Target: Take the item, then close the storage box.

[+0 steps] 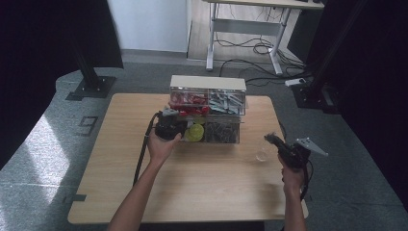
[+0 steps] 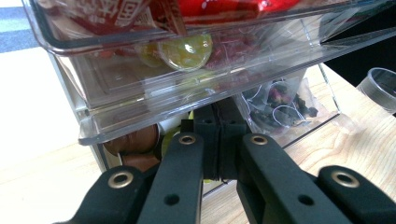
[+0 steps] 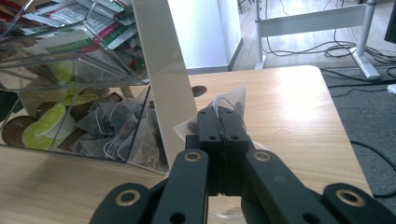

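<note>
the right tool (image 1: 270,138) hangs above the near right part of the wooden desk (image 1: 202,192), its jaws closed on a pyramid tea bag (image 3: 219,109), pinched at the bag's top with the string looped over the jaw tips. just below and beside it a small clear cup (image 1: 262,155) stands on the desk, apart from the organizer and near the right edge. the whole near half of the desk is bare wood, with open room between the two forearms and toward the front edge.

farther in, the left tool (image 1: 179,126) sits against the front of the clear plastic drawer organizer (image 1: 208,83), jaws pressed together under the lip of a pulled-out upper drawer (image 2: 93,135); whether they pinch the drawer's edge i cannot tell. that drawer juts out past the organizer's front face and carries red packets (image 2: 219,9) and a yellow-green capsule (image 2: 187,49). below it are brown coffee capsules (image 2: 135,140), and to the side a lower compartment of tea bags (image 2: 280,105).

the organizer stands at the desk's middle toward the far edge, with free strips of desk to its left and right. beyond the desk lie grey carpet and a white desk frame (image 1: 243,36) with cables.
</note>
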Available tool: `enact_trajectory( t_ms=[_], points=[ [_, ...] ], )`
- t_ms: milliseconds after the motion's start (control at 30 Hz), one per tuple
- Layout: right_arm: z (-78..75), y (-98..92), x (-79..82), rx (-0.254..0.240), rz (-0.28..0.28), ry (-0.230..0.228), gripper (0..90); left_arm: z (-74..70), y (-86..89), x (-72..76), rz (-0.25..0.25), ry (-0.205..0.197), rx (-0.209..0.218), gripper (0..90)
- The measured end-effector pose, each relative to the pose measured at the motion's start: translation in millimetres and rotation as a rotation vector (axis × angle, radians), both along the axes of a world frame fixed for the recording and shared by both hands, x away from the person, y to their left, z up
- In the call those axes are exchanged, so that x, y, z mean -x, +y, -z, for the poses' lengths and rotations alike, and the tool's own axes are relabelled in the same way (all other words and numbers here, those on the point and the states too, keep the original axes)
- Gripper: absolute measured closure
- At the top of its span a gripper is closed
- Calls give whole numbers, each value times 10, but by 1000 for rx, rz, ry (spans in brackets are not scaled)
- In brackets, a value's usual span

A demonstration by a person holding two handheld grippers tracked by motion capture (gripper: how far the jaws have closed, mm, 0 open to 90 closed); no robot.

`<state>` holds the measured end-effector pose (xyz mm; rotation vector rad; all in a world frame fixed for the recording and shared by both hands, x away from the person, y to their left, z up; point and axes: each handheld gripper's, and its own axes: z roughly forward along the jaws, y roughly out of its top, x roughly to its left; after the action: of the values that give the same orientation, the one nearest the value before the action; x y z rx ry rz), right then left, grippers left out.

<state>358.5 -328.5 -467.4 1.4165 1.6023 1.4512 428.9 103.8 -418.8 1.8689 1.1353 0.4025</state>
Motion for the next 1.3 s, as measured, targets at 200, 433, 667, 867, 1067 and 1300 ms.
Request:
enact_trajectory(
  t_ms=[200, 433, 667, 867, 1067, 1300],
  points=[
    [15, 15, -7, 6, 1, -4, 766, 4, 1, -1, 2, 3, 1, 888],
    [-1, 35, 9, 9, 4, -16, 714, 3, 2, -3, 4, 5, 0, 888],
    [-7, 61, 12, 20, 1, -22, 686, 8, -3, -4, 3, 6, 1, 888],
    [-9, 102, 12, 33, -12, -20, 653, 22, -7, 9, 9, 10, -1, 888],
    [-12, 153, 10, 45, -38, -20, 641, 70, -24, 31, 17, 14, 4, 888],
    [-15, 194, 8, 53, -53, -18, 640, 140, -38, 52, 24, 25, 3, 888]
  ],
)
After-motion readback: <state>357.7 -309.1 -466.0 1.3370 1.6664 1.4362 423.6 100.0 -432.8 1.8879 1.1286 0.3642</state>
